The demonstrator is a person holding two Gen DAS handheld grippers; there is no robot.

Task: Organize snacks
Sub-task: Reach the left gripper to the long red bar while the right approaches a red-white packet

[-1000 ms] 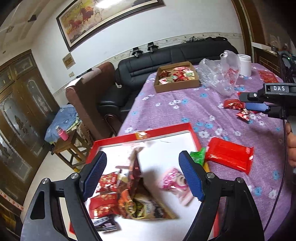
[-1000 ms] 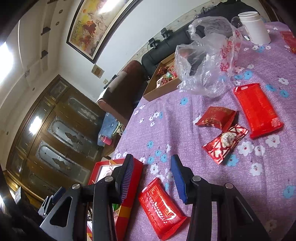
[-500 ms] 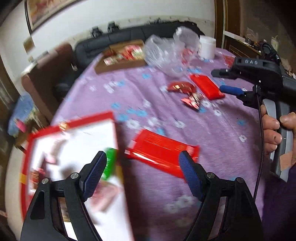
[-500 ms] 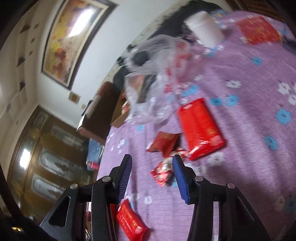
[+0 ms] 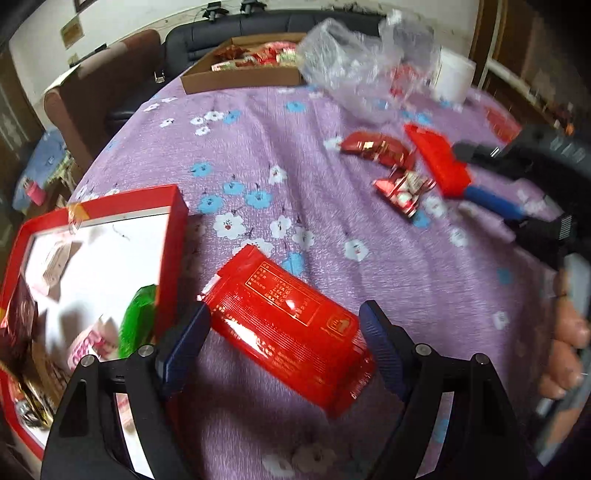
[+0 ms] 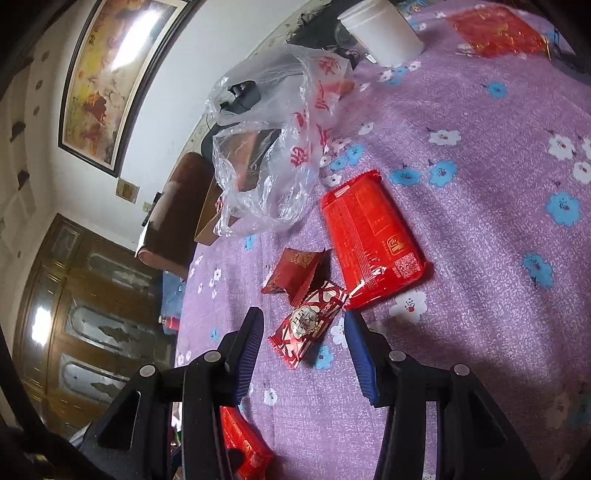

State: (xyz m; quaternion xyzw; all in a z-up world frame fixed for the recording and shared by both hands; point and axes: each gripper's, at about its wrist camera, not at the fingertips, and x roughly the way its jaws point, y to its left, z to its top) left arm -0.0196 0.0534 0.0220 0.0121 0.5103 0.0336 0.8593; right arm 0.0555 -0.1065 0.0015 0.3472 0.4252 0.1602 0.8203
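The left gripper [image 5: 284,332], black-framed with blue pads, hangs over a long glossy red snack packet with gold print [image 5: 288,328] that lies flat on the tabletop's purple cloth with blue and white flowers [image 5: 280,147]; its jaws stand wide apart and are opening, the packet showing between them, with no pad seen pressing on it. Just to the left of that packet sits a red-walled shallow box with a white floor [image 5: 173,236], holding a green wrapper [image 5: 138,317], a pink packet and several darker ones. The right gripper [image 6: 304,334] has its jaws partly apart, straddling a small red sweet wrapper printed with white hearts [image 6: 308,325] that lies on the cloth; the pads do not touch it. Touching that wrapper's far end are a small dark red pouch [image 6: 295,269] and a second long red packet with a white code square [image 6: 369,240]. Beyond them slumps a crumpled clear plastic bag with red characters [image 6: 273,140], near a white plastic jar [image 6: 384,33]. At the far edge of the tabletop, a flat brown cardboard tray [image 5: 240,79] holds more mixed snacks. A hand [image 5: 565,362] shows at the right edge of the left wrist view.
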